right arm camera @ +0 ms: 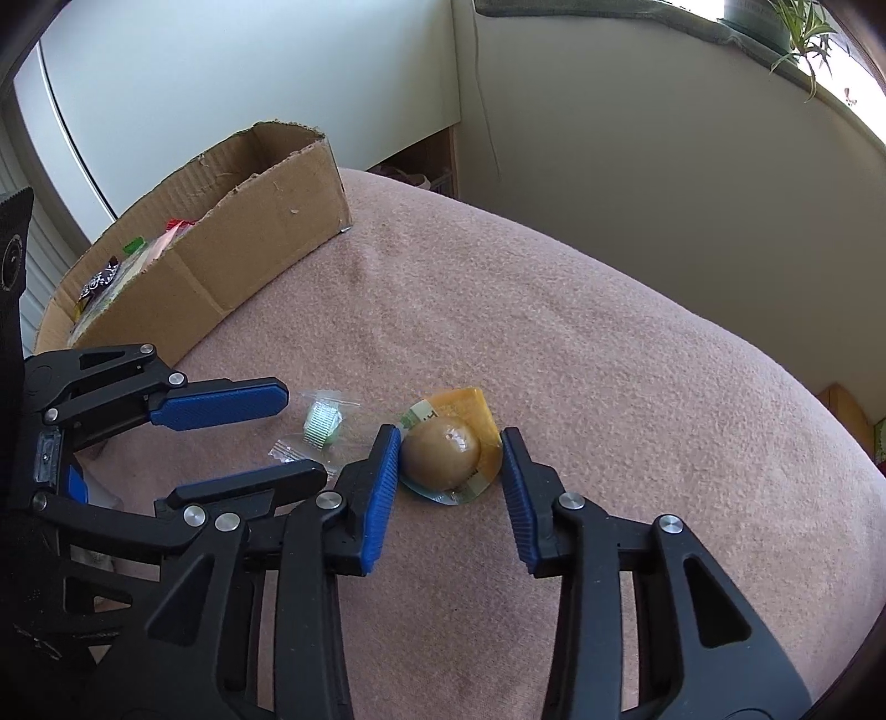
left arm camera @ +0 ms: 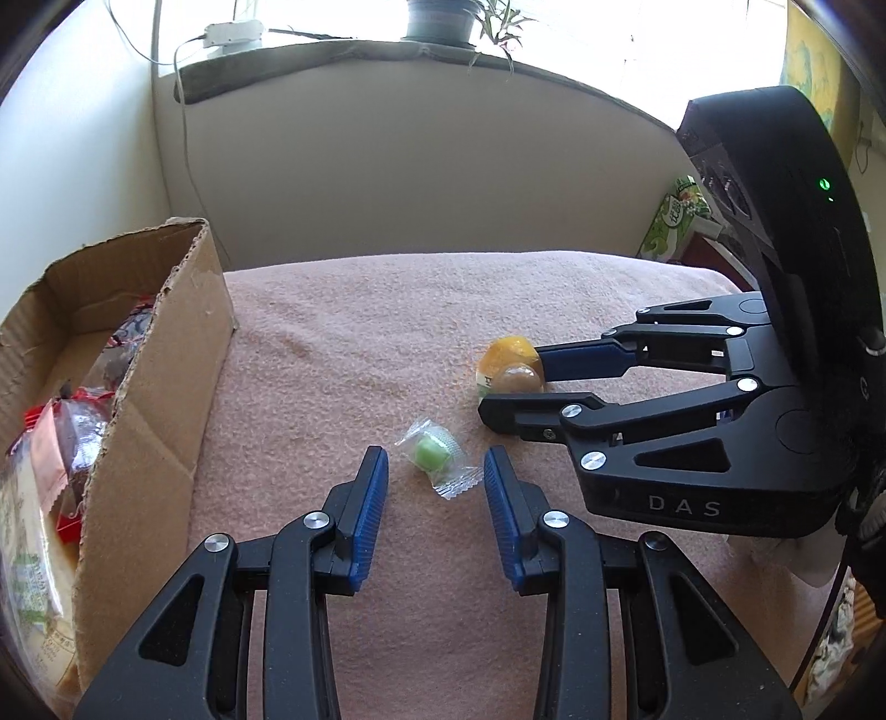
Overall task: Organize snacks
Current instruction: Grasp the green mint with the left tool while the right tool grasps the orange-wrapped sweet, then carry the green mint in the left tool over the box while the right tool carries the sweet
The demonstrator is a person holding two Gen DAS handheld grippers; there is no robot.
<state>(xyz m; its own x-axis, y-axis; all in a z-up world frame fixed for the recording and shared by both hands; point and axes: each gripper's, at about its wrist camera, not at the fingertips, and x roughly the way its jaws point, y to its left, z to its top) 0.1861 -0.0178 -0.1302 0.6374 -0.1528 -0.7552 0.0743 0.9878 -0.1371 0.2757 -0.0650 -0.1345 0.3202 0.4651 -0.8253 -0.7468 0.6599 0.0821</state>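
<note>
A green candy in a clear wrapper (left arm camera: 436, 454) is seen lying on the pink blanket (left arm camera: 387, 343), just ahead of and between the blue pads of the left gripper (left arm camera: 434, 487). The jaws of that gripper are spread, and the candy is not touched by either pad. In the right wrist view the same candy (right arm camera: 322, 423) is shown between the left gripper's fingers, which enter from the left edge.

A jelly cup with a brown dome and an orange-yellow foil lid (right arm camera: 448, 451) is seen lying on its side on the blanket, to the right of the candy. It is bracketed by the right gripper (right arm camera: 449, 459), whose jaws are spread; the left pad is shown at or very near the cup's side, while contact at the right pad cannot be told. In the left wrist view the cup (left arm camera: 512, 368) is seen between the right gripper's fingertips (left arm camera: 512, 387).

An open cardboard box (left arm camera: 166, 354) is shown standing on the blanket's left side, well apart from both snacks, with wrapped snack packets (left arm camera: 83, 421) inside. A potted plant (left arm camera: 443, 19) is seen on the window ledge behind, and a green printed package (left arm camera: 673, 221) beyond the blanket's far right edge.
</note>
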